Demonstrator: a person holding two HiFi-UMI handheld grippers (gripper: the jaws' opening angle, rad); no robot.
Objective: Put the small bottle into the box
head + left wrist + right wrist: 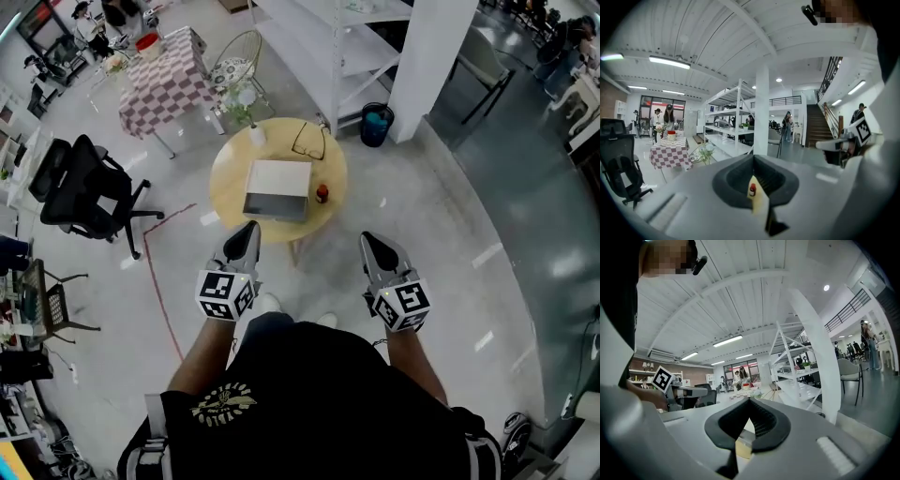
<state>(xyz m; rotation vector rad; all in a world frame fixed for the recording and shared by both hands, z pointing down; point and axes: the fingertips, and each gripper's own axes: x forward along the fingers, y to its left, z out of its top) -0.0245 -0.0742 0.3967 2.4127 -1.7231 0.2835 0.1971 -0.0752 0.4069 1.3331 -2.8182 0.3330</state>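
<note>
A small brown bottle (pixel 322 194) with a red cap stands on the round wooden table (pixel 328 169), just right of the grey-white box (pixel 277 190). Both grippers hover in front of the table's near edge, apart from bottle and box. My left gripper (pixel 246 234) points at the box's near left side and my right gripper (pixel 367 241) points past the table's right edge. Each has its jaws together with nothing held. In the left gripper view the bottle (pixel 752 189) shows through the thin slit of the left gripper (pixel 757 187). The right gripper (pixel 747 427) shows only a sliver of table.
Glasses (pixel 307 142) and a flower vase (pixel 255 131) sit at the table's far side. A black office chair (pixel 84 183) stands to the left, a checkered table (pixel 164 84) and wire chair (pixel 234 66) behind. White shelving (pixel 328 37), a pillar (pixel 427 56) and a bin (pixel 376 124) stand at the back right.
</note>
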